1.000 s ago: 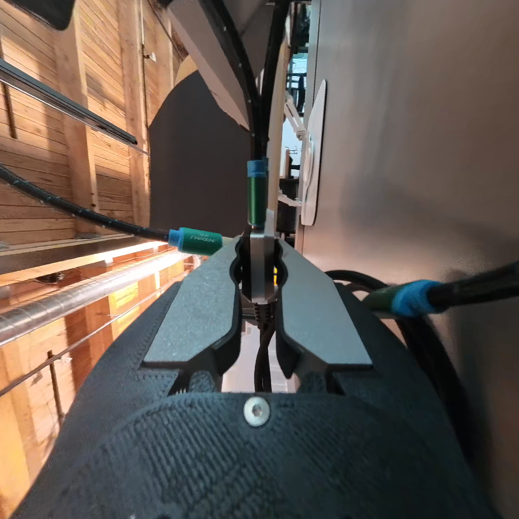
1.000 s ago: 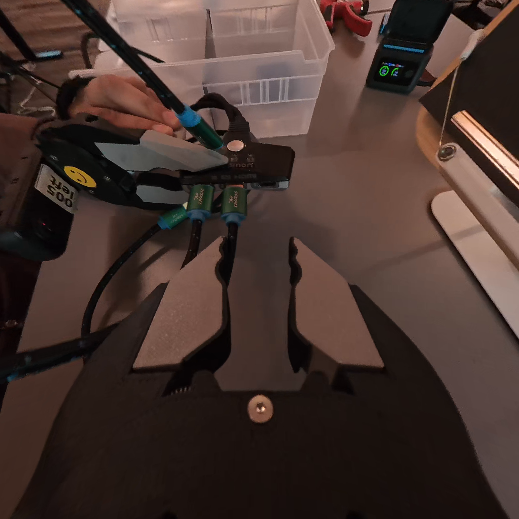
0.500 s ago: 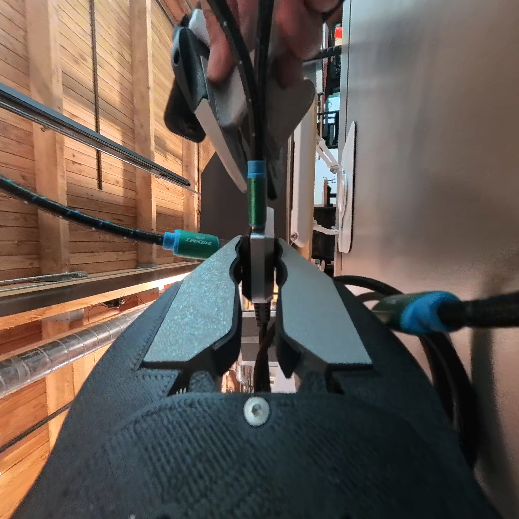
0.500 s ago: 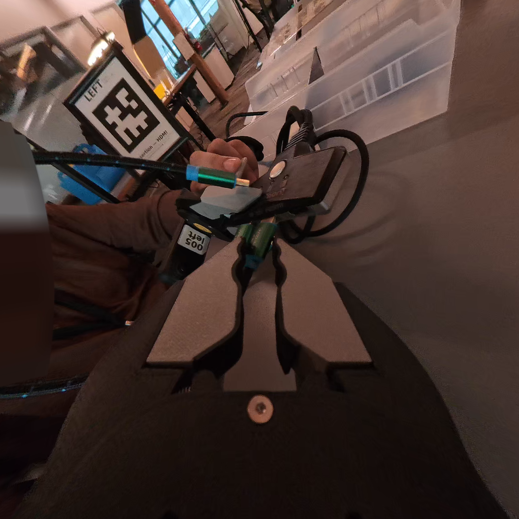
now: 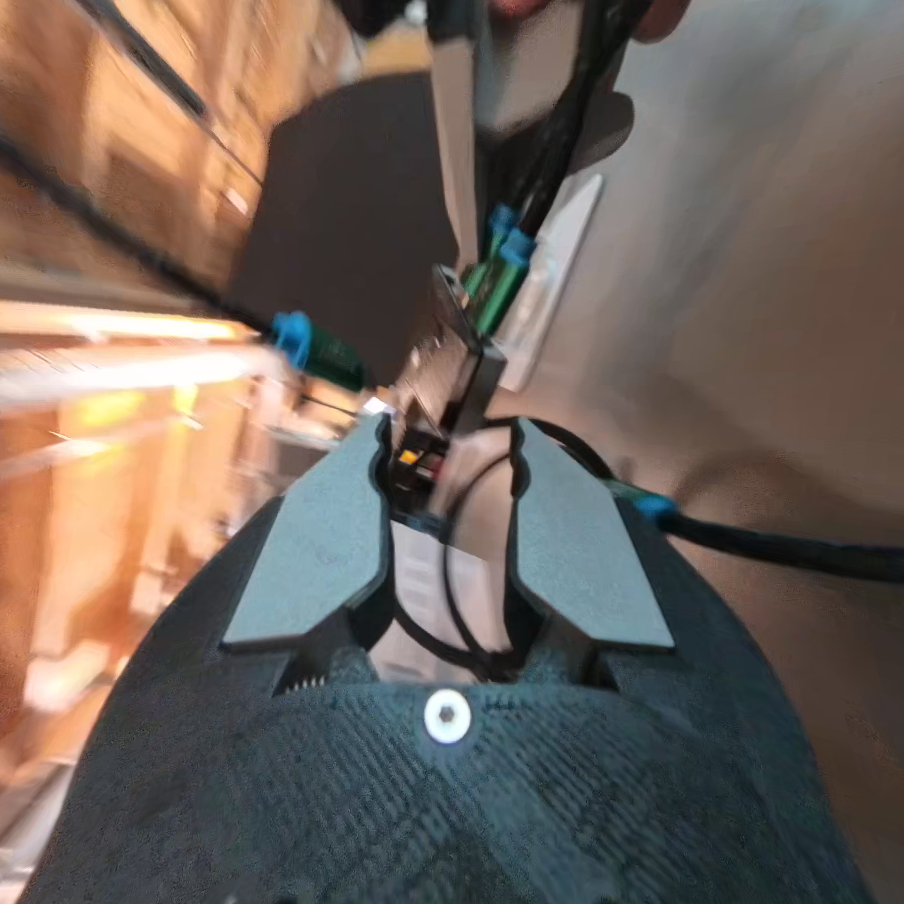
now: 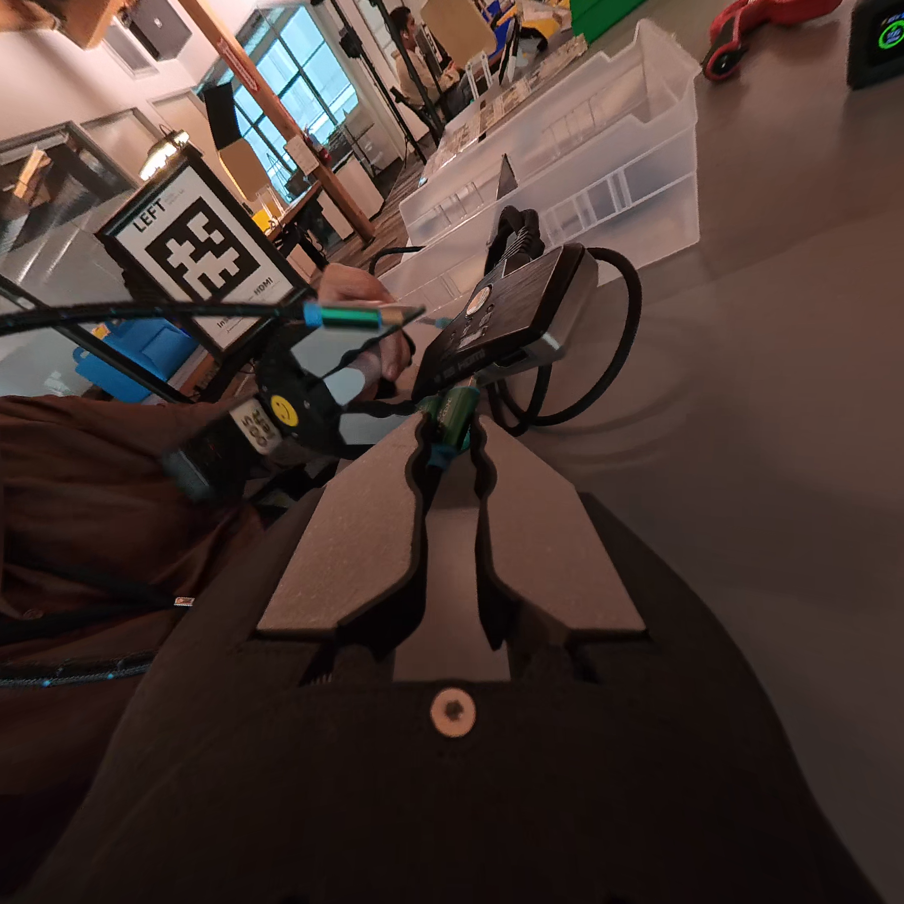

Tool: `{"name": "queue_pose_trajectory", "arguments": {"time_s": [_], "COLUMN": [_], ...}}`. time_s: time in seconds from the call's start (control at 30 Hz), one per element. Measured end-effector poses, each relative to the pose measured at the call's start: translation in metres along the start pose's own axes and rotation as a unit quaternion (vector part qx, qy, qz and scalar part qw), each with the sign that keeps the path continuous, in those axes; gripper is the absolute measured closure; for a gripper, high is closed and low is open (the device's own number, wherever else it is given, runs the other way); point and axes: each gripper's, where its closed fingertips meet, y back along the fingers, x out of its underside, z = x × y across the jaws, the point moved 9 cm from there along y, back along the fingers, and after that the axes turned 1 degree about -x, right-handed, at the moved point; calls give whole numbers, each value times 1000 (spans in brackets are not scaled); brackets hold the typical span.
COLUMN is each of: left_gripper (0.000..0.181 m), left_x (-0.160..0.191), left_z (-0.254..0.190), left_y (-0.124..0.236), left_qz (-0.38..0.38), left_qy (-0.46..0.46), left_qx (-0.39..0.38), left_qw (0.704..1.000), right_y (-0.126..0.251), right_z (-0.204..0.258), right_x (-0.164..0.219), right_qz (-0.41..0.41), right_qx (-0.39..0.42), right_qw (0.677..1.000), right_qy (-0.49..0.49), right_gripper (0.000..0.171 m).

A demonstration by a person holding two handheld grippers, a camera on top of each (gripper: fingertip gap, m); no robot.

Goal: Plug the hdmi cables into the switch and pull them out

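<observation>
The black HDMI switch is tilted up off the grey table, and its own black cable loops behind it. Two green HDMI plugs sit in its near edge. My right gripper is shut on one of them, just behind the switch. A third green plug hangs loose in the air left of the switch. My left gripper is open, and the switch lies just past its fingertips with nothing gripping it. The left wrist view is blurred. A fourth plug lies to the right.
A clear plastic bin stands behind the switch. A framed black-and-white marker sign stands at the left. A red tool and a small screen device are at the far right. A person's sleeve is on the left.
My left gripper has opened and let go of the switch, and its view swings. My right gripper has closed on a plugged-in green plug. The switch stays tilted up.
</observation>
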Motion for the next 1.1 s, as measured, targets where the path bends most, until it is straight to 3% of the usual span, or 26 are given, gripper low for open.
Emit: {"name": "queue_pose_trajectory", "arguments": {"time_s": [0.07,0.13,0.2,0.3,0.4,0.43,0.57,0.77,0.87,0.97,1.1], "left_gripper": [128,129,133,134,130,127,130,136,137,142,150], "left_x": [5,6,5,7,8,9,16,29,26,16,10], "left_z": [4,14,31,43,38,36,33,44,44,47,48], "left_y": [6,14,18,14,2,-2,-5,-6,-11,-12,-15], "left_qz": [50,51,21,-22,-25,-20,-37,-82,-85,-116,-134], "left_qy": [123,261,386,530,614,625,648,706,698,702,690], "left_qx": [69,133,175,252,330,342,338,328,333,349,370], "left_qw": [989,955,906,810,717,702,681,622,629,610,607], "right_y": [5,10,12,12,9,9,11,16,15,9,7], "right_z": [-1,-1,1,5,12,14,18,23,31,40,45], "right_x": [-1,-2,-3,-5,-5,-5,-5,-6,-6,-4,-4], "right_qz": [-7,-17,-27,-34,-33,-31,-25,-22,-18,-2,9], "right_qx": [3,4,-4,-16,-31,-34,-35,-52,-65,-69,-68], "right_qw": [1000,1000,1000,999,998,997,996,993,989,985,983], "right_qy": [5,10,15,29,54,60,78,108,133,160,172], "right_gripper": [159,159,160,160,159,159,159,159,159,159,159]}}
